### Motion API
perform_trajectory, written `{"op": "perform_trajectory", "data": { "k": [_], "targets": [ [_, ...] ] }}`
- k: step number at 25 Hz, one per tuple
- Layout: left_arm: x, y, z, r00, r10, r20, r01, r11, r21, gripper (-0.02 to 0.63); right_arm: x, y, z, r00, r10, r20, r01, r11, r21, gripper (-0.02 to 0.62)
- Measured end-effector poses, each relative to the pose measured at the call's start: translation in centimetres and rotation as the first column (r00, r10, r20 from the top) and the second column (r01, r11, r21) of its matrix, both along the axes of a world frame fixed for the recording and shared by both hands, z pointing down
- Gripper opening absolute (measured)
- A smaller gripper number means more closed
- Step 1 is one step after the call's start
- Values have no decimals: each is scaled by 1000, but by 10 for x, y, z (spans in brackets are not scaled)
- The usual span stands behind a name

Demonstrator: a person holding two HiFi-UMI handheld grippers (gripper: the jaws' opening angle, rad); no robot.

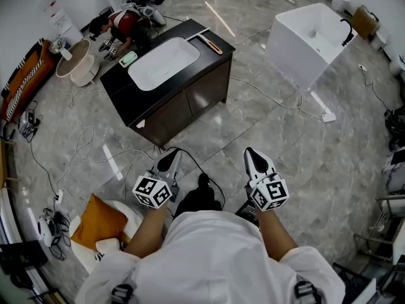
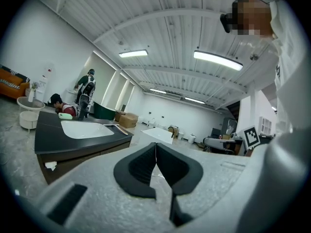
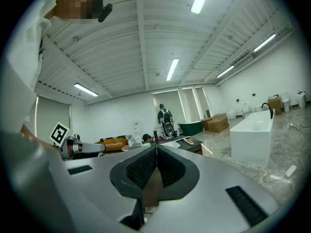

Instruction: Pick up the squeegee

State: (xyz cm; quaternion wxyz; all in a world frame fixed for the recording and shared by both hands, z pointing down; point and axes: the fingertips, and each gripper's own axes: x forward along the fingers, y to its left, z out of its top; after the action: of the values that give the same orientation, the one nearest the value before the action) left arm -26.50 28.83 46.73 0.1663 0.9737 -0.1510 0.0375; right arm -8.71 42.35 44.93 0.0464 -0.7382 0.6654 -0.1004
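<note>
Squeegee (image 1: 212, 45) lies on the dark cabinet (image 1: 120, 88) top, at its right edge beside the white basin (image 1: 163, 62). Left gripper (image 1: 169, 161) and right gripper (image 1: 255, 159) both have jaws closed and empty, well apart from it.

White shirt (image 1: 215, 258), likely short-sleeved; left gripper (image 1: 169, 161), right gripper (image 1: 253, 154) pale, black-padded; marker cubes (image 1: 152, 191).

Light is bright and even, indoor. Source: ceiling strip lights (image 2: 217, 60), overhead in both gripper views. The polished floor (image 1: 304, 157) throws white glare streaks beyond the table (image 1: 120, 81) and on its near side. Shadows beside the table are soft and faint. All views are fisheye: lines bow, and the gripper views' corners go black. Nearest foreground is soft, the background sharp.
</note>
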Motion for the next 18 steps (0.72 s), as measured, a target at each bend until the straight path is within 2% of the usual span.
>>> {"op": "perform_trajectory", "data": {
  "k": [10, 18],
  "targets": [
    [61, -103, -12, 998, 10, -68, -13, 999, -38, 16, 49, -101, -17, 999, -8, -41, 7, 1000, -23, 15],
    [95, -172, -20, 992, 46, -115, -50, 998, -37, 16, 76, -159, -18, 998, 29, -48, -30, 999, -39, 15]
  ]
}}
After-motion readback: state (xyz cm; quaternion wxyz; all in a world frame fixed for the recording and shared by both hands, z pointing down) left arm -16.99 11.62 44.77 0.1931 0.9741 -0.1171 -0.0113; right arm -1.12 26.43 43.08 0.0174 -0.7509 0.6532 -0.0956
